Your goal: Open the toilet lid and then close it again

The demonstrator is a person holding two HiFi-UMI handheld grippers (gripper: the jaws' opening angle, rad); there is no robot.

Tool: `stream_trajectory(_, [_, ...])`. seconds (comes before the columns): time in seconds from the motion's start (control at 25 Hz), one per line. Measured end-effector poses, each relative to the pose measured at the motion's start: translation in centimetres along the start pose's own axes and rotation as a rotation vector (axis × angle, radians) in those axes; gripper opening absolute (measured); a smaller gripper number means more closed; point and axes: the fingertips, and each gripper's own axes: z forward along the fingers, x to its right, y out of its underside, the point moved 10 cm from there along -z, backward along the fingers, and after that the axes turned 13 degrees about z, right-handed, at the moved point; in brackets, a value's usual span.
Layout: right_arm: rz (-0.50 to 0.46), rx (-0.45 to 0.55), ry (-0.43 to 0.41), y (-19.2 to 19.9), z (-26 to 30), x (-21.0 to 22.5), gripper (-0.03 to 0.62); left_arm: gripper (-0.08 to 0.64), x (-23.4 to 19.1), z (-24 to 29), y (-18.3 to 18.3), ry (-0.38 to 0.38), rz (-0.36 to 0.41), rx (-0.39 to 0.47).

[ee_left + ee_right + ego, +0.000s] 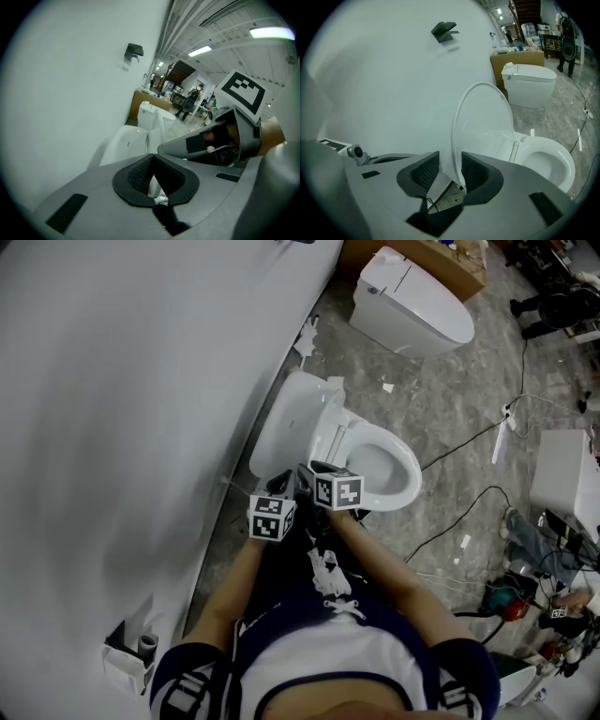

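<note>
The toilet lid (pixel 480 126) stands raised, leaning back toward the white wall (pixel 112 381), with the seat (pixel 398 460) and bowl uncovered beside it. The right tool (pixel 449 171) is grasping the lid's near rim, one pad on each face of it. The left tool (pixel 152 164) is clenched, its pads meeting at their tips with nothing gripped; it hangs just beside the right one, low near the lid. A second toilet (pixel 412 301) stands well apart, farther along the floor.
</note>
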Motion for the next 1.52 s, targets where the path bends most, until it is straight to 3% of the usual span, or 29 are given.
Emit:
stream_trajectory(0.12, [0.008,-0.002,0.022,-0.2,0.6,0.1,0.113,0.008,-0.1,0.3,0.0,0.006,0.003,-0.003])
stream_trajectory(0.2, [-0.002,-0.004,0.049,-0.1,1.0,0.2,0.061,0.008,-0.1,0.4,-0.1,0.01,0.009,-0.005])
stream_trajectory(0.32, [-0.026,-0.002,0.06,0.3,1.2,0.3,0.051,0.008,-0.1,0.3,-0.1,0.014,0.017,-0.009])
stream_trajectory(0.44, [0.004,0.019,0.016,0.5,1.3,0.7,0.051,0.008,-0.1,0.4,-0.2,0.016,0.021,-0.007])
stream_trajectory(0.6, [0.127,0.04,-0.082,0.9,1.3,1.9,0.051,0.008,-0.3,0.6,-0.3,0.022,0.026,-0.005])
stream_trajectory(0.76, [0.113,0.039,-0.081,1.2,1.1,1.8,0.051,0.008,-0.2,0.7,-0.7,0.03,0.036,0.001])
stream_trajectory(0.96, [0.18,0.033,-0.105,1.4,0.6,2.5,0.051,0.008,0.7,1.1,-1.4,0.052,0.078,0.0])
stream_trajectory(1.52, [0.123,0.006,-0.063,1.4,-0.4,2.6,0.049,0.008,2.2,1.7,-3.9,0.076,0.182,-0.004])
